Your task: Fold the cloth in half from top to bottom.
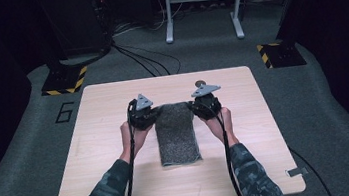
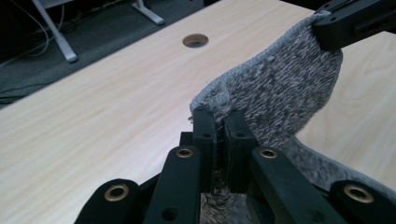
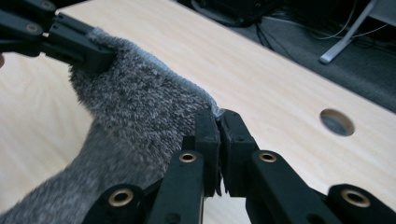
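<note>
Left gripper [image 2: 219, 122] clamped on one far corner of the grey towel [image 1: 177, 133], right gripper [image 3: 218, 122] clamped on the other. Far edge lifted off the table [image 1: 103, 111]; near end lies flat mid-table.

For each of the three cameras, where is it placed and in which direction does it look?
High view: above the person's side, looking forward and down at the table; forearms, both hands show.
Left gripper view: rides the left gripper, facing the grey cloth.
Right gripper view: rides the right gripper, facing the cloth.
Shared: cloth, table hole.
</note>
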Tool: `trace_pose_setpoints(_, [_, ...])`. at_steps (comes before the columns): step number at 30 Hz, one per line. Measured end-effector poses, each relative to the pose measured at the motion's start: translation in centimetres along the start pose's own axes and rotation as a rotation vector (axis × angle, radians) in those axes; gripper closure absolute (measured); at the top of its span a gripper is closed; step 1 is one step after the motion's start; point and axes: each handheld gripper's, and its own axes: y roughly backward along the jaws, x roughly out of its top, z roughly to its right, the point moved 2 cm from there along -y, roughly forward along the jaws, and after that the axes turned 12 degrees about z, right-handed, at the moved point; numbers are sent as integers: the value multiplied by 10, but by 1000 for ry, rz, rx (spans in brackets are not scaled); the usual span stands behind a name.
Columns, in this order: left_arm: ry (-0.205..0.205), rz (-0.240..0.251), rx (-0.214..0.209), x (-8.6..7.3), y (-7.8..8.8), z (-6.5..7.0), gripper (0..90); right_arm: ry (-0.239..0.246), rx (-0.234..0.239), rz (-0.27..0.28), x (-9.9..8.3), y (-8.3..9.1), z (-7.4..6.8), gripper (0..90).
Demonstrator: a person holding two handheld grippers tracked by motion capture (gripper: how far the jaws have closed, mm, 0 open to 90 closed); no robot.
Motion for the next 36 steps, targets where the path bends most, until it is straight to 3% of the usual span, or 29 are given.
trace_pose_setpoints(8, [11, -27, -34, -21, 6, 14, 850, 18, 36, -30, -25, 6, -11, 871])
trace_pose_setpoints(21, [46, -90, -105, -61, 16, 46, 801, 24, 90, -97, -68, 26, -42, 864])
trace_pose_setpoints(25, [72, -120, -151, -71, 22, 55, 673, 13, 104, -120, -82, 34, -48, 845])
trace_pose_setpoints(26, [83, -131, -159, -73, 25, 56, 603, 8, 109, -122, -85, 37, -49, 834])
trace_pose_setpoints(29, [102, -133, -176, -76, 39, 60, 445, -20, 133, -129, -91, 49, -49, 723])
trace_pose_setpoints(33, [127, -82, -147, -67, 57, 53, 326, -72, 143, -92, -87, 66, -41, 604])
trace_pose_setpoints(36, [141, -83, -97, -57, 54, 40, 286, -98, 128, -68, -78, 66, -36, 515])
